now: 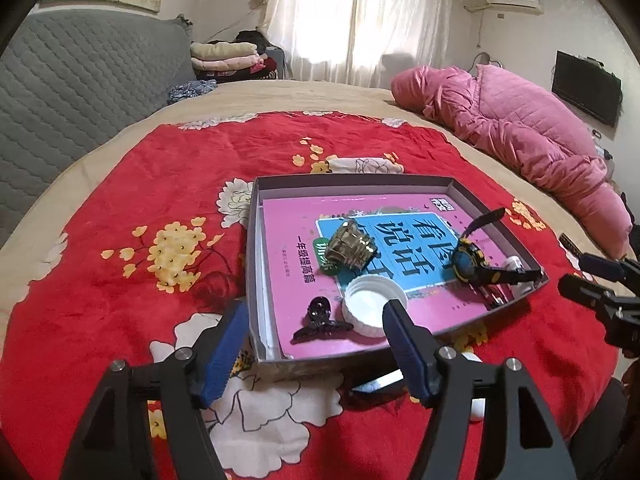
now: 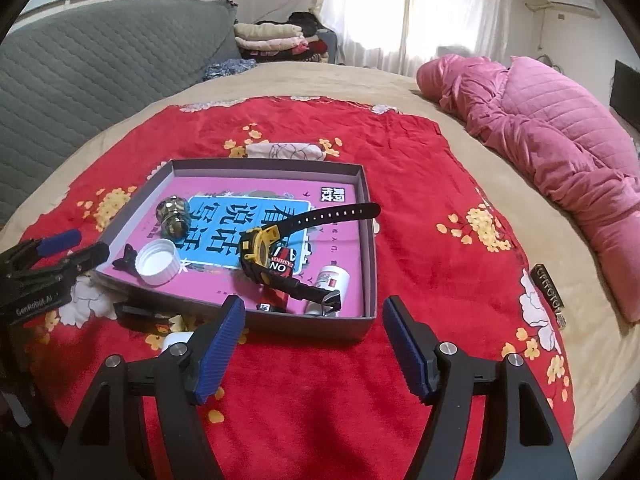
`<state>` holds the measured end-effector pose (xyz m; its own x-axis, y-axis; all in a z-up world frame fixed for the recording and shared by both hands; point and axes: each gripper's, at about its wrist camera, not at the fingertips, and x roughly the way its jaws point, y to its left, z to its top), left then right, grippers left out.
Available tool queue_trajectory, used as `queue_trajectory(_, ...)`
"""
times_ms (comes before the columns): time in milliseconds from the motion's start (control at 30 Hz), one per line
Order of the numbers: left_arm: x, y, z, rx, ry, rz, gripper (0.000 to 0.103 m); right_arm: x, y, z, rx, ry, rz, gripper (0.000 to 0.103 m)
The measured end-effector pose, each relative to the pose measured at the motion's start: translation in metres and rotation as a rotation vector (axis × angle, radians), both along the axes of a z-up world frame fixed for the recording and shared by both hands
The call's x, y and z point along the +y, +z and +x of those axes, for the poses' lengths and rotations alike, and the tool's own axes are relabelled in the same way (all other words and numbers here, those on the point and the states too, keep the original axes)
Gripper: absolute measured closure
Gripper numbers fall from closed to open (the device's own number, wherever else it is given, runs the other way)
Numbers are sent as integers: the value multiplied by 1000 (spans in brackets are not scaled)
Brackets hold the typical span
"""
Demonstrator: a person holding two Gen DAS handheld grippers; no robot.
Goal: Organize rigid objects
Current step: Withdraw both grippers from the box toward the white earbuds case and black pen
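A grey box [image 1: 256, 240] is sitting on a red floral blanket [image 1: 120, 200] spread over a bed. A pink book [image 1: 288, 216] is lying flat in the box, covering its floor. On the book, a white cap [image 1: 372, 304] is resting open side up at 6 o'clock of the box, with a black hair clip [image 1: 320, 320] just beside it at its 9 o'clock. A glassy ornament [image 1: 352, 246] is lying near the book's centre. A black-and-yellow watch [image 2: 260, 248] is propped at 3 o'clock, its strap rising over the box's far-right side. Under the watch a red pack [image 2: 282, 268] is showing, and a white bottle [image 2: 332, 280] is lying at its 4 o'clock.

The left gripper [image 1: 316, 320] is hovering over the box's near-left corner, its blue fingers [image 1: 224, 352] spread wide and grasping nothing. The right gripper [image 2: 314, 320] is hanging before the box's near wall, fingers likewise released, nothing between them.

A pink quilt [image 2: 560, 152] is lying at 2 o'clock on the bed.
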<state>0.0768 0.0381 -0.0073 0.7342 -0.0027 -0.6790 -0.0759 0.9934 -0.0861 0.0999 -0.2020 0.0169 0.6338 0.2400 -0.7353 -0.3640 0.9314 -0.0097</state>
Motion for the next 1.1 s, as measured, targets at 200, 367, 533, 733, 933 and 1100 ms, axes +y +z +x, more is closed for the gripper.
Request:
queue_trajectory(200, -7, 3, -6, 8, -7, 15, 34, -2, 4, -2, -2, 3, 24, 29)
queue_trajectory(367, -12, 6, -12, 13, -9, 16, 34, -6, 9, -6, -10, -1, 48, 28)
queue_trajectory(533, -14, 8, -17, 26, 4, 14, 34, -11, 12, -9, -1, -7, 106, 28)
queue_trajectory(733, -18, 9, -23, 57, -5, 24, 34, -9, 18, -15, -22, 0, 118, 28)
queue_trajectory(933, -22, 10, -31, 74, -14, 27, 34, -8, 21, -23, -26, 15, 122, 28)
queue_trajectory(1100, -25, 10, -39, 87, -28, 34, 34, -7, 23, -30, -30, 27, 129, 28)
